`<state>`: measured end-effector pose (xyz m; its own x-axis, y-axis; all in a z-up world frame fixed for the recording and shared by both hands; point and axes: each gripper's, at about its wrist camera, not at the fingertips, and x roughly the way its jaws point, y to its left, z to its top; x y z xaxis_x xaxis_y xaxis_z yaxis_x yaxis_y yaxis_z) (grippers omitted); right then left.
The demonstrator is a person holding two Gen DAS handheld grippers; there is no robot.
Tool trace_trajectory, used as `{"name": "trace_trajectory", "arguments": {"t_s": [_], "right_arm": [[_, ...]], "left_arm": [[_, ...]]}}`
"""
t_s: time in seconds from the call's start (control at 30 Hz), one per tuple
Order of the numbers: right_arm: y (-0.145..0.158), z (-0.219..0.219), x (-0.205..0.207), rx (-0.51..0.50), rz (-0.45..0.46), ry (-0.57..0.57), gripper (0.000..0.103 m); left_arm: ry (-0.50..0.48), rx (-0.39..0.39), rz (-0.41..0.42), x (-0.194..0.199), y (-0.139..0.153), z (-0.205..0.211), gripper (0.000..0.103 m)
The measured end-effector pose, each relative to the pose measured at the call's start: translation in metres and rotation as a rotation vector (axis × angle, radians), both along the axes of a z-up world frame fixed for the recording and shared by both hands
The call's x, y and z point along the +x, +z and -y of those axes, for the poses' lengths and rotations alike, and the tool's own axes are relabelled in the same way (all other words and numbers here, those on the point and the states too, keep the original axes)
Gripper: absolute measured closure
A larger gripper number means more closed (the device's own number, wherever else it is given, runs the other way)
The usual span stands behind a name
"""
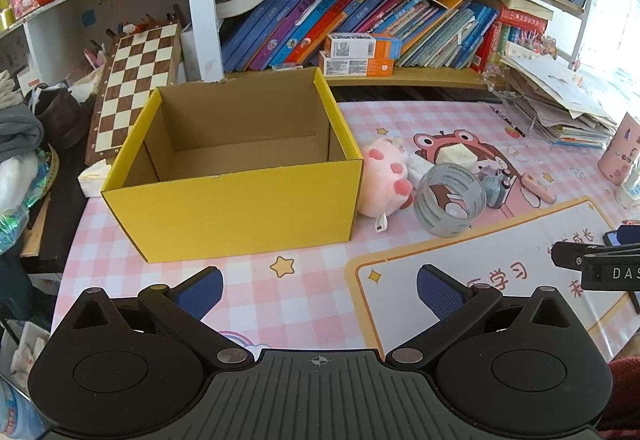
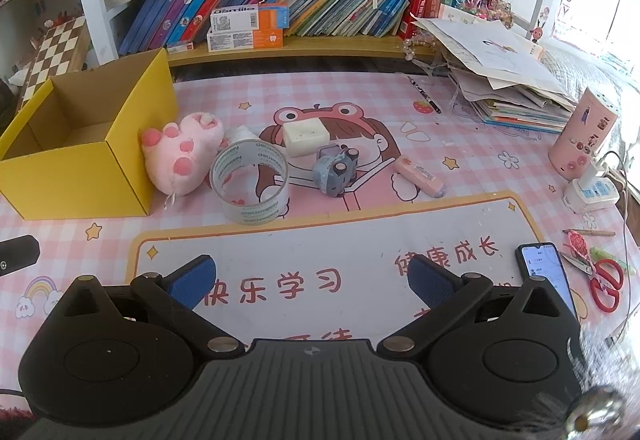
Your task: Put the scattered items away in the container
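A yellow cardboard box (image 1: 240,208) stands open and empty on the pink desk mat; it also shows at the left of the right wrist view (image 2: 76,176). Beside it lie a pink plush paw (image 2: 180,156), a clear tape roll (image 2: 252,184), a white block (image 2: 306,138), a small blue-grey toy (image 2: 334,172) and a pink correction tape (image 2: 420,176). The plush paw (image 1: 386,180) and the tape roll (image 1: 448,200) also show in the left wrist view. My left gripper (image 1: 320,290) is open and empty, in front of the box. My right gripper (image 2: 310,280) is open and empty, short of the tape roll.
A bookshelf (image 2: 300,44) runs along the back. A paper stack (image 2: 504,80) and a pink cup (image 2: 580,136) stand at the right. A phone (image 2: 546,272), red scissors (image 2: 604,280) and a power strip (image 2: 592,192) lie near the right edge. A chessboard (image 1: 136,88) leans at the left.
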<state>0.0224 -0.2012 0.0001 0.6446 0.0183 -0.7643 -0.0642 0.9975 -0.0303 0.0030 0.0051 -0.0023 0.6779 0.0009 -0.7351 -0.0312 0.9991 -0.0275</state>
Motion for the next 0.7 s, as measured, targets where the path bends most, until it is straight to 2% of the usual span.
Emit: {"name": "trace_trajectory", "arguments": {"t_s": [0.7], "right_arm": [[0.0006,-0.0002,0.0055,-0.007,-0.014,0.024,0.000]], "left_arm": [[0.011,-0.015,-0.013,0.0028,-0.0019,-0.0051,0.000]]}}
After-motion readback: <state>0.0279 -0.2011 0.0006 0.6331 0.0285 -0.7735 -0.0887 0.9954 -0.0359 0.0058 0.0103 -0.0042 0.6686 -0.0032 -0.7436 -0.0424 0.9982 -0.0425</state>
